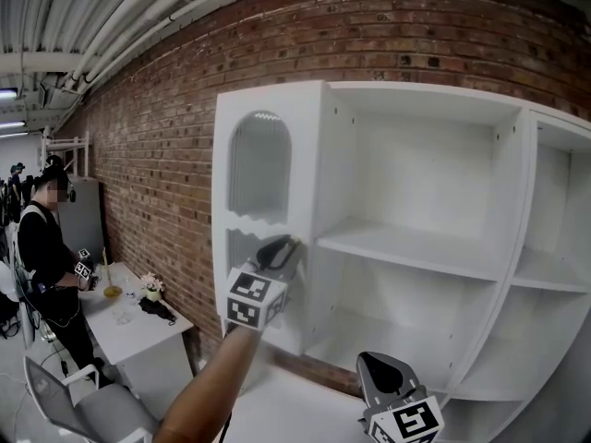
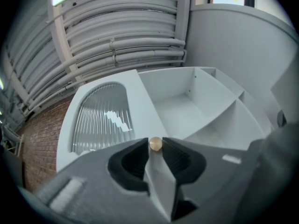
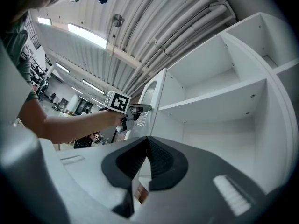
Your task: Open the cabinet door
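Black-and-white square markers are the only print, on the cubes of the left gripper point(image 1: 288, 246) and right gripper point(image 1: 380, 365). The white cabinet door point(image 1: 260, 173), with an arched ribbed pane, stands open at left centre of the head view beside white shelves point(image 1: 406, 243); the left gripper's jaws are slightly apart with the door's brass knob point(image 2: 155, 144) between their tips, the right's together on nothing. A brick wall point(image 1: 157, 155) runs behind under a piped ceiling point(image 1: 55, 26), and a person point(image 1: 46, 247) stands at a white table point(image 1: 171, 326) at lower left.

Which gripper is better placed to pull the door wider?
The left gripper: its open jaws stand around the knob on the door. The right gripper is lower, away from it, jaws together.
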